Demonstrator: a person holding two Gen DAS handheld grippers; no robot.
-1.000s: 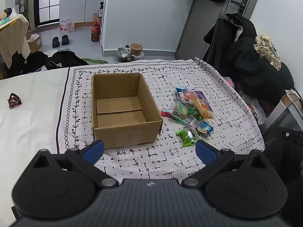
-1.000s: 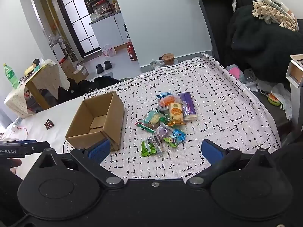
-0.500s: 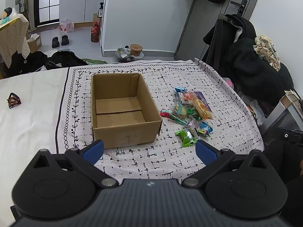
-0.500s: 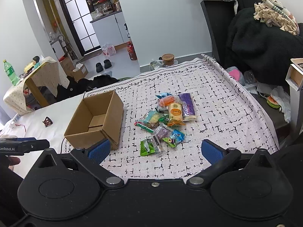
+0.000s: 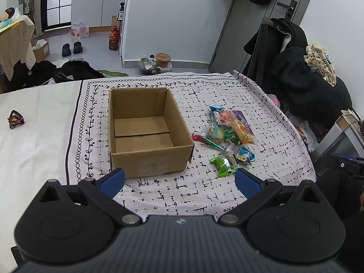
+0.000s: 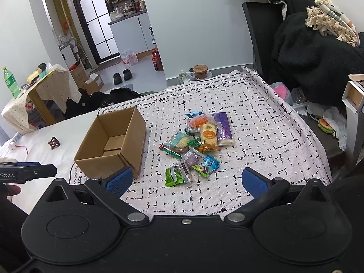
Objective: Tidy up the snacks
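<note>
An open, empty cardboard box (image 5: 145, 132) (image 6: 113, 145) sits on the patterned tablecloth. To its right lies a pile of several wrapped snacks (image 5: 227, 136) (image 6: 198, 143), with a green packet (image 5: 221, 166) (image 6: 174, 177) nearest me, a purple one (image 6: 223, 128) and an orange one (image 6: 208, 137) further back. My left gripper (image 5: 179, 180) is open and empty, above the table's near edge in front of the box. My right gripper (image 6: 186, 182) is open and empty, just short of the green packet. The left gripper's tip also shows in the right wrist view (image 6: 29, 173).
A small dark hair clip (image 5: 14, 119) (image 6: 54, 142) lies on the white cloth left of the box. The table (image 5: 284, 136) curves off at the right, with a black-draped chair (image 5: 307, 86) and a side shelf (image 6: 355, 95) beyond. Floor clutter lies behind the table.
Both grippers have drifted slightly; the views shifted a little. Nothing on the table has moved and both grippers stay open.
</note>
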